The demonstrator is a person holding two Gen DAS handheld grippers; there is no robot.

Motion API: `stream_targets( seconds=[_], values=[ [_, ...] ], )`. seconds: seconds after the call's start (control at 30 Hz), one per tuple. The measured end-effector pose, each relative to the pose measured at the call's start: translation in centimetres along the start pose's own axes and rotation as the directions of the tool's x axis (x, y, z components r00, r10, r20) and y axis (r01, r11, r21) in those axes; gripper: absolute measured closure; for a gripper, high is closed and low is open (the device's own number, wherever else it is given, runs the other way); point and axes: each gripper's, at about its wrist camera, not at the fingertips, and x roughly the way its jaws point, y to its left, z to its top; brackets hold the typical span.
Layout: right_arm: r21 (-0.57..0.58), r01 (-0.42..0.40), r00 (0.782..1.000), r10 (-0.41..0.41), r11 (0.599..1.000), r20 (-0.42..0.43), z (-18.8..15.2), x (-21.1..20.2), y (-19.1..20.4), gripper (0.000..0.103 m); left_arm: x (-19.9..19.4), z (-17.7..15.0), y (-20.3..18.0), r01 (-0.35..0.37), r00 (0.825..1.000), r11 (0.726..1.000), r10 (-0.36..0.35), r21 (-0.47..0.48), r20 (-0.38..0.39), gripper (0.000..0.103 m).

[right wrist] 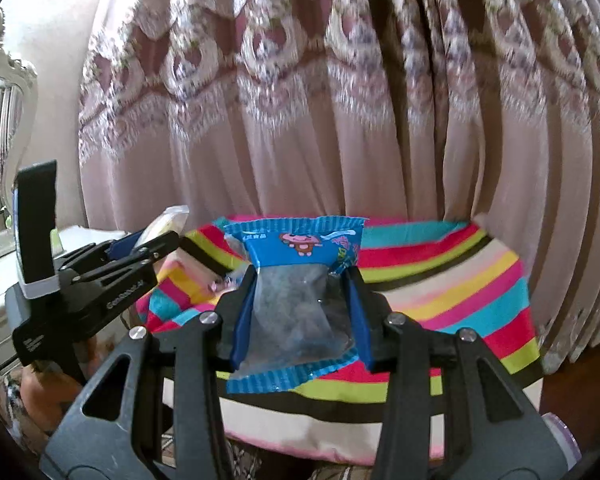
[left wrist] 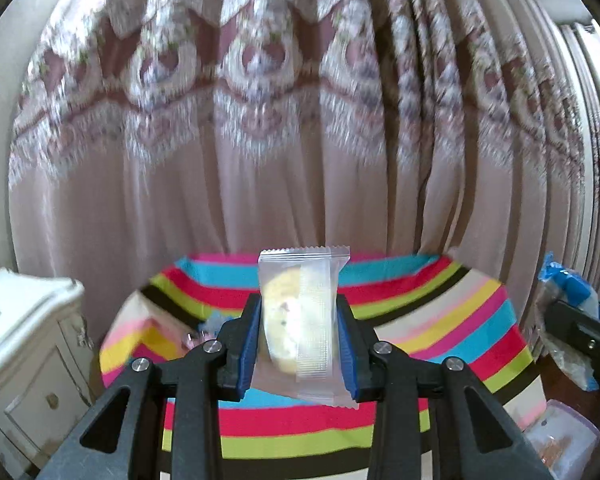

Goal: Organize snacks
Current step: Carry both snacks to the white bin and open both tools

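My left gripper (left wrist: pixel 300 312) is shut on a clear-wrapped yellow pastry (left wrist: pixel 296 312), held upright above the striped table (left wrist: pixel 440 320). Its blue pads press the packet from both sides. My right gripper (right wrist: pixel 302 280) is shut on a blue snack packet (right wrist: pixel 300 292) with a cartoon figure and a clear window. In the right wrist view the left gripper (right wrist: pixel 148 240) shows at the left with the pastry (right wrist: pixel 166 222) poking out of it. The right gripper's black body (left wrist: pixel 580 328) and its blue packet (left wrist: pixel 568 280) appear at the right edge of the left wrist view.
A striped cloth covers the table (right wrist: pixel 460 280); small wrapped sweets (right wrist: pixel 220 282) lie on it at the left. A white cabinet (left wrist: pixel 32 340) stands to the left. A clear lidded box (left wrist: pixel 556 436) sits low on the right. Pink patterned curtains (left wrist: pixel 260 140) hang behind the table.
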Motion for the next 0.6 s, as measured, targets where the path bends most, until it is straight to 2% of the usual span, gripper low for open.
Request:
stream_targets(
  seconds=[0.3,0.6],
  values=[
    [-0.013,0.01,0.988,-0.007,1.0,0.153,2.1,-5.5,-0.2,0.057,-5.8,2.2,-2.3,0.018,0.992,0.998,-0.026,0.062,0.122,0.067],
    [-0.011,0.027,0.981,-0.025,1.0,0.193,2.3,-7.9,-1.7,0.057,-7.6,2.2,-5.5,0.057,0.987,0.991,-0.075,0.125,0.143,0.067]
  ],
)
